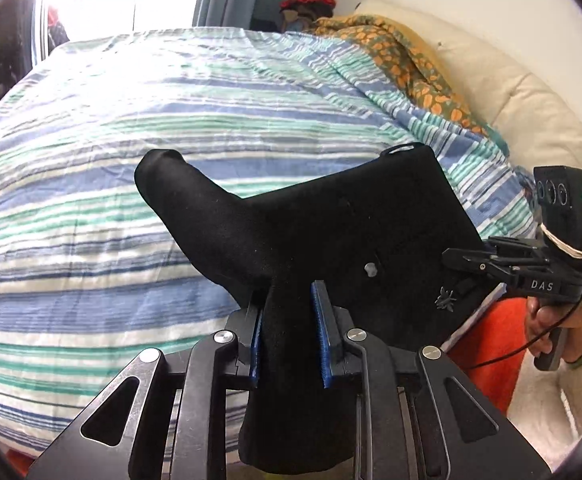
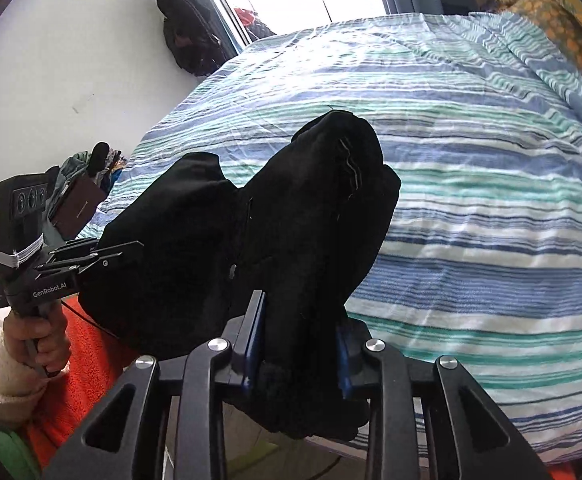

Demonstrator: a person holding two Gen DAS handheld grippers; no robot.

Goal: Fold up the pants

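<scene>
Black pants (image 1: 331,232) in both claws

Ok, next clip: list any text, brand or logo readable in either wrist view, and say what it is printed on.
"DAS": white letters on the black body of the right gripper, seen from the left wrist view.
"GenRobot.AI": white letters on the black body of the left gripper, seen from the right wrist view.
The small silver insect-shaped emblem on the black fabric pants carries no letters.
Nothing else readable.

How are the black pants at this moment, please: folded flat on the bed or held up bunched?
Held up bunched: the black pants are pinched by the left gripper and right gripper above the striped bedspread.
</scene>
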